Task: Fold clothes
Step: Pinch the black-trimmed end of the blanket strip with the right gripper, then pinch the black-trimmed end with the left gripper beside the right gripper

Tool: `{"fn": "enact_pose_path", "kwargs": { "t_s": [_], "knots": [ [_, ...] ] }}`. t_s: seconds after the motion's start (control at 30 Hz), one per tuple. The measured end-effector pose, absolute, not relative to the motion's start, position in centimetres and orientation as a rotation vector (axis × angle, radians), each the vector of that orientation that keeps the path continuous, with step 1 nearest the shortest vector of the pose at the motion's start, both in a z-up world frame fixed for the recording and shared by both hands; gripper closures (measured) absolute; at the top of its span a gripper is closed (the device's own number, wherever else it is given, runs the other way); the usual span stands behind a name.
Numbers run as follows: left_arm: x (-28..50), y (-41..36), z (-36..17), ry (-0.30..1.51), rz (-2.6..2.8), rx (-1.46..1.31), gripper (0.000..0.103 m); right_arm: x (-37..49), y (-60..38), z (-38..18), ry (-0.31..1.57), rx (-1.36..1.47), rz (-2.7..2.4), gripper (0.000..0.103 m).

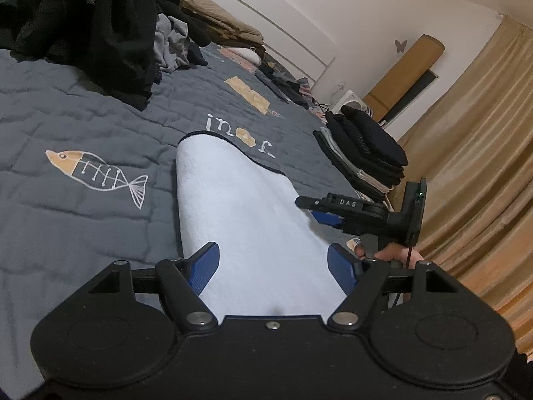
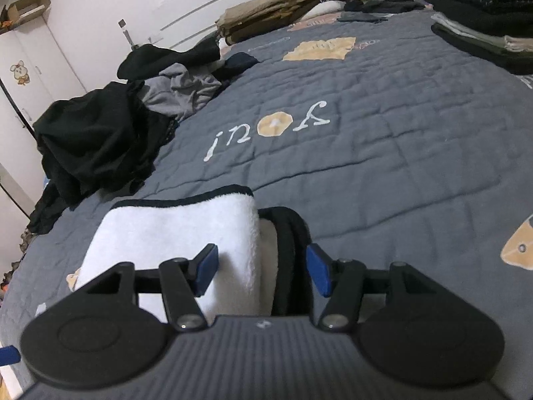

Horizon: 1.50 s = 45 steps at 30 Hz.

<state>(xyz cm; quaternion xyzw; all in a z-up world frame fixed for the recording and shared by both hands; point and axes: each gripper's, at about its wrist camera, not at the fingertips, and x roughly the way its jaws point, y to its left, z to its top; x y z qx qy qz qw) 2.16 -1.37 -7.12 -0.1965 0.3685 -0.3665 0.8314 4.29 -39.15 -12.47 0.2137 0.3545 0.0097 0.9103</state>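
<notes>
We have a white fleece garment with dark trim [image 1: 233, 200] lying on the grey quilted bedspread [image 1: 83, 126], at the near edge of the bed, laid in a long flat band that looks already doubled over. Our left gripper [image 1: 273, 268] hovers over its near end with the blue pads spread wide, the cloth running between them but not pinched. Our right gripper [image 2: 261, 270] is likewise wide open, straddling the garment's right edge where the white pile meets a dark ribbed band [image 2: 289, 233]; it holds nothing.

The fleece looks soft, thick and light, with a grippy nap, so it should not slip from the pads, but it will sag and bunch if lifted by one point. We judge the bound edge or a corner the best hold, one gripper at each, since the trim is firmer than the pile.

The near end of the garment is hidden under both gripper bodies, so we cannot tell how many layers lie there, and the dark band may be a collar or a cuff. A heap of unfolded dark and grey clothes [image 2: 100, 140] sits to the left, and a folded stack [image 1: 363, 146] to the right.
</notes>
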Motion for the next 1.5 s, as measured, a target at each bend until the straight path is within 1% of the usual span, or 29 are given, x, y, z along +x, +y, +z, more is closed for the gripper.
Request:
{"fn": "enact_pose_path", "kwargs": {
  "t_s": [0.23,0.3,0.33,0.4,0.43,0.47,0.5,0.67,0.83,0.93,1.0,1.1,1.27,1.5],
  "knots": [
    [4.3,-3.3,-6.9,0.767,-0.796,-0.425,0.032,4.2,-38.7,-12.2,0.692,0.45,0.044,0.046],
    [4.8,-4.0,-6.6,0.752,-0.811,-0.404,0.032,4.2,-38.5,-12.1,0.693,0.452,0.058,0.052],
    [5.1,-4.1,-6.7,0.745,-0.812,-0.41,0.032,4.3,-38.3,-12.2,0.702,0.447,0.065,0.055],
    [5.5,-4.2,-7.1,0.751,-0.796,-0.458,0.032,4.4,-37.7,-12.2,0.712,0.426,0.084,0.083],
    [5.7,-4.2,-7.3,0.756,-0.791,-0.465,0.032,4.4,-37.5,-12.2,0.713,0.412,0.093,0.087],
    [5.7,-4.3,-7.4,0.76,-0.787,-0.467,0.032,4.2,-37.3,-12.0,0.706,0.392,0.092,0.095],
    [5.8,-4.4,-7.4,0.758,-0.785,-0.46,0.032,4.0,-37.2,-11.7,0.695,0.382,0.096,0.097],
    [6.0,-3.9,-7.3,0.75,-0.765,-0.47,0.032,3.1,-36.7,-9.5,0.623,0.353,0.148,0.098],
    [6.2,-3.0,-7.3,0.748,-0.732,-0.491,0.032,1.6,-32.6,-7.3,0.575,0.151,0.328,0.098],
    [6.3,-3.0,-7.7,0.758,-0.714,-0.49,0.031,0.6,-29.4,-7.3,0.603,-0.014,0.449,0.098],
    [6.3,-3.2,-7.9,0.76,-0.699,-0.484,0.026,0.3,-27.7,-7.9,0.635,-0.099,0.48,0.098],
    [6.5,-3.6,-8.4,0.769,-0.682,-0.476,0.026,0.1,-26.5,-8.7,0.671,-0.177,0.493,0.098],
    [7.0,-4.5,-9.0,0.767,-0.655,-0.46,0.026,0.2,-26.6,-8.6,0.682,-0.179,0.489,0.098],
    [6.7,-7.4,-8.8,0.717,-0.676,-0.38,0.026,0.1,-26.5,-9.0,0.683,-0.176,0.496,0.096]
  ]
}}
